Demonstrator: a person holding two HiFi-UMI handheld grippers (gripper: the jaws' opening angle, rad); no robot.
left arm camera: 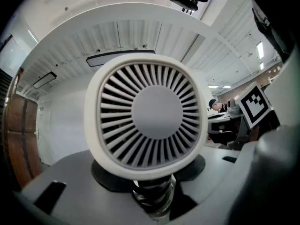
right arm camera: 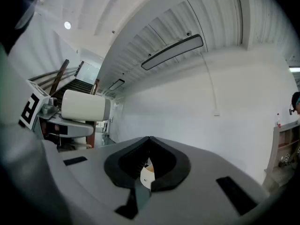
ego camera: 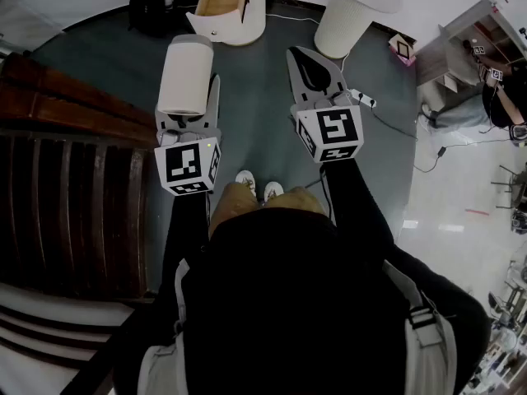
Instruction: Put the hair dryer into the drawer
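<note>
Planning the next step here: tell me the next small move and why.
Probably carry the left gripper forward toward the open drawer. It is shut on the hair dryer, and the drawer stands open some way ahead across the floor. The right gripper is shut and empty.

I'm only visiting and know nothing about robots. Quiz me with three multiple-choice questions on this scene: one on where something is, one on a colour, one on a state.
1. Where is the hair dryer? A on a shelf; B in the left gripper; C in a sink.
2. What colour is the hair dryer? A red; B black; C white.
3. How does the drawer stand? A open; B shut; C upside down.

Answers: B, the jaws are closed on it in the left gripper view; C, its casing shows white in every view; A, the head view shows the drawer's wooden inside.
</note>
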